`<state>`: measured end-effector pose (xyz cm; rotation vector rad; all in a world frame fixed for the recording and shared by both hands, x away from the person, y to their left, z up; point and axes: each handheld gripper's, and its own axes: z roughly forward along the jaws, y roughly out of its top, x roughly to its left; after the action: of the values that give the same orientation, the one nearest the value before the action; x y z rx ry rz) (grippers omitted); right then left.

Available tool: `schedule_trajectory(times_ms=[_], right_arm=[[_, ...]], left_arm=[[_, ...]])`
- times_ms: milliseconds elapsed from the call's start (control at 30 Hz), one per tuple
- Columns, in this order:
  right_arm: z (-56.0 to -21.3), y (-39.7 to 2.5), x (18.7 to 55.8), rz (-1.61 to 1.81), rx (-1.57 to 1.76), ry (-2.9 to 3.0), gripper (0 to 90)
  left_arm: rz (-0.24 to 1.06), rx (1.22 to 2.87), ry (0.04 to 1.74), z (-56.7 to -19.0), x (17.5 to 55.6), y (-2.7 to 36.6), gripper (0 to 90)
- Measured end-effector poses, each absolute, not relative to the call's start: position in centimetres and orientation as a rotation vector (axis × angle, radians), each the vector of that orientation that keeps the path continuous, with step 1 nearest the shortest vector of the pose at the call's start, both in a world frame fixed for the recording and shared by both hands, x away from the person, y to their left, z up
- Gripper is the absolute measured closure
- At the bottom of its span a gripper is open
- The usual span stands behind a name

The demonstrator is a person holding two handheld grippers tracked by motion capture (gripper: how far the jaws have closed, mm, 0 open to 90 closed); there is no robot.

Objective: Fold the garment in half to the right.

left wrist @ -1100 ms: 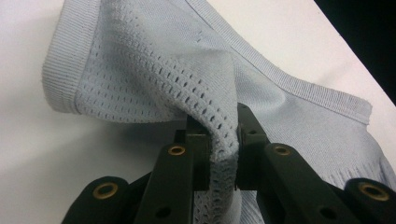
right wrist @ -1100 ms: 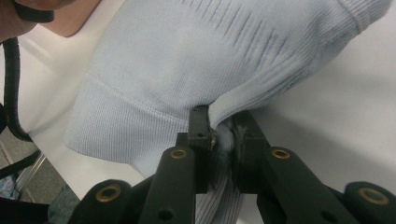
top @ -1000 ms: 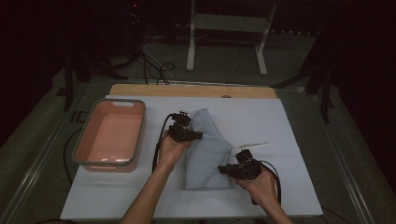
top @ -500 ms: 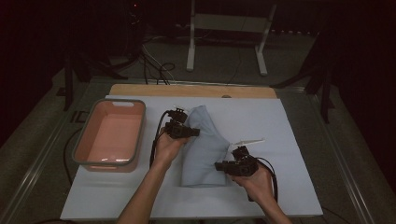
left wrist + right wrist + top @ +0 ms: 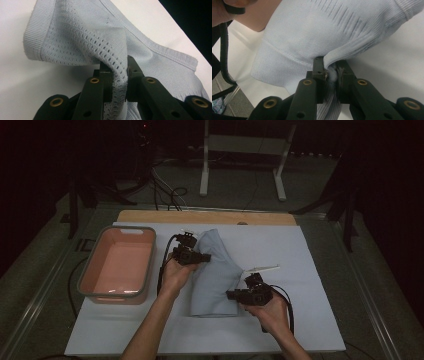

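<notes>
A pale blue knit garment [image 5: 215, 275] lies folded lengthwise near the middle of the white sheet [image 5: 310, 255] that covers the table, its long side running away from the person. Both hands work it with 2 grippers. The left gripper [image 5: 202, 256] sits at the garment's left edge, toward the far end, and in the left gripper view its jaws are pinched nearly together with a fold of the open-mesh knit [image 5: 117, 72] squeezed between them, the ribbed hem [image 5: 32, 37] hanging off to one side. The right gripper [image 5: 231, 295] is at the near right edge; in the right gripper view its jaws are likewise closed tight on a bunched bit of the ribbed cloth [image 5: 332, 67], which lifts a little off the sheet there. A pink tub [image 5: 117, 267] with a grey rim stands on the sheet, well to the left of the garment, just beyond the left forearm [image 5: 150, 330].
</notes>
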<state>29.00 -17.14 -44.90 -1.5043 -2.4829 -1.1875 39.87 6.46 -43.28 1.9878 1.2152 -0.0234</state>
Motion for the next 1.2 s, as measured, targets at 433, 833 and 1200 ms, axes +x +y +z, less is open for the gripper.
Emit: schedule_trajectory(times_ms=[433,833,1200], right_arm=[[-44.6,-16.0,29.5,-1.190,-1.494,-2.477,80.4],[-44.2,-15.1,30.0,-1.199,-1.485,-2.477,80.4],[-43.8,-14.2,30.4,-1.195,-1.472,-2.487,80.4]], left_arm=[[-0.015,1.970,1.233,-42.9,40.1,7.4,80.8],[-0.001,1.957,1.240,-42.2,40.4,8.3,80.7],[0.007,1.952,1.249,-41.8,40.6,9.1,80.7]])
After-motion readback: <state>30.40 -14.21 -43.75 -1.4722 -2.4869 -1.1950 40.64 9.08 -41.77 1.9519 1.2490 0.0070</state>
